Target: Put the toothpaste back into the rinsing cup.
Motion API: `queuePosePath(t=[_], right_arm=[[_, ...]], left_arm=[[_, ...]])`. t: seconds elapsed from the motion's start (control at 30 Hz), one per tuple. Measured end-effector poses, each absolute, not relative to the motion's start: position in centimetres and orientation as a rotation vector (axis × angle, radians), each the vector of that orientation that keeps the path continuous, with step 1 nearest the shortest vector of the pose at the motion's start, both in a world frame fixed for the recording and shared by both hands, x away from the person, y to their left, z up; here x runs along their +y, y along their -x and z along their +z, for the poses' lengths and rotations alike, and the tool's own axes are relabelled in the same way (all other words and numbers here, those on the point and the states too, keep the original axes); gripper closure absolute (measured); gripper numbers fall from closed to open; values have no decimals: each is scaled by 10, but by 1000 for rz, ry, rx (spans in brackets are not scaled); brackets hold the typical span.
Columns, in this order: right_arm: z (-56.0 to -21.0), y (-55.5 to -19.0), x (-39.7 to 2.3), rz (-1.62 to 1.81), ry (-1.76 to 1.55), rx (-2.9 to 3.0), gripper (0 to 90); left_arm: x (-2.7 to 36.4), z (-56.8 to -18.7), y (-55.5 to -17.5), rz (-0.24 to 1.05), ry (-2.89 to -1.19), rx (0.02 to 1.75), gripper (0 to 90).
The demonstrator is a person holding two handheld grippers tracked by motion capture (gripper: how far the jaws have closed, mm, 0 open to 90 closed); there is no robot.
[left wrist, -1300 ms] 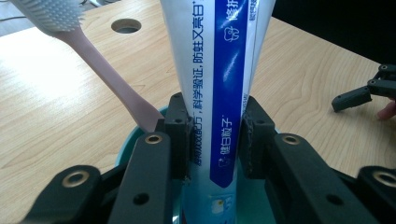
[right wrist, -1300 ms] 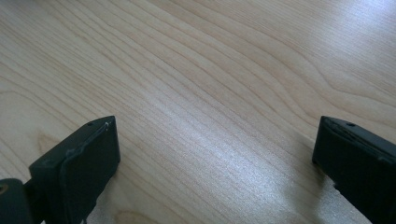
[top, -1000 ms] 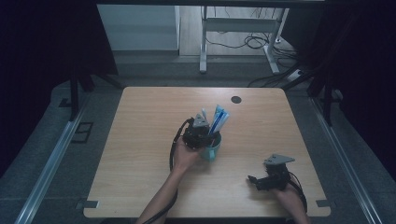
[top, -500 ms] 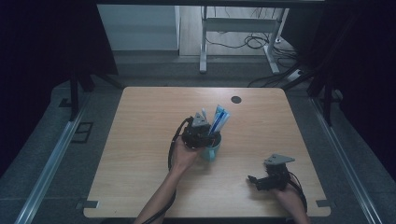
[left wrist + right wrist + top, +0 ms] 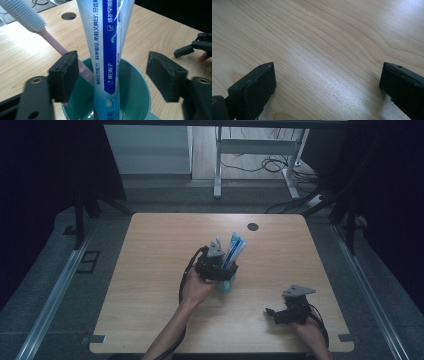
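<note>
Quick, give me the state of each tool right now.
Left tool: open, jaws just been opening; toothpaste tube stands between them in the teal cup, pads clear of it.
Right tool: open, nothing between its jaws, over the bare table.

The right claw [image 5: 327, 87] hangs close over the pale wood-grain surface [image 5: 324, 37], its two black jaws spread wide with nothing between them.
</note>
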State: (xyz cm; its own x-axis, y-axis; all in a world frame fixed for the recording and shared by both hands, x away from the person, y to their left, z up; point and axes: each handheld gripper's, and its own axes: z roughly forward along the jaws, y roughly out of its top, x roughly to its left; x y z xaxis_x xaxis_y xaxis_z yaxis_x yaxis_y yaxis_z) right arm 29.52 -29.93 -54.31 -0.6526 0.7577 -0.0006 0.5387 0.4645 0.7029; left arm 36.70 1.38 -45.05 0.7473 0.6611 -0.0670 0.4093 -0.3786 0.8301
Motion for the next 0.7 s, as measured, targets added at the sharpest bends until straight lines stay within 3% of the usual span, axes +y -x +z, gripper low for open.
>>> queuePosePath(t=[0.17,0.7], right_arm=[[-543,-295,-299,987,-1102,2404,4],[-543,-295,-299,987,-1103,2404,4]], left_arm=[[16,-447,-365,331,-2022,827,158],[31,-436,-354,315,-2060,809,7]])
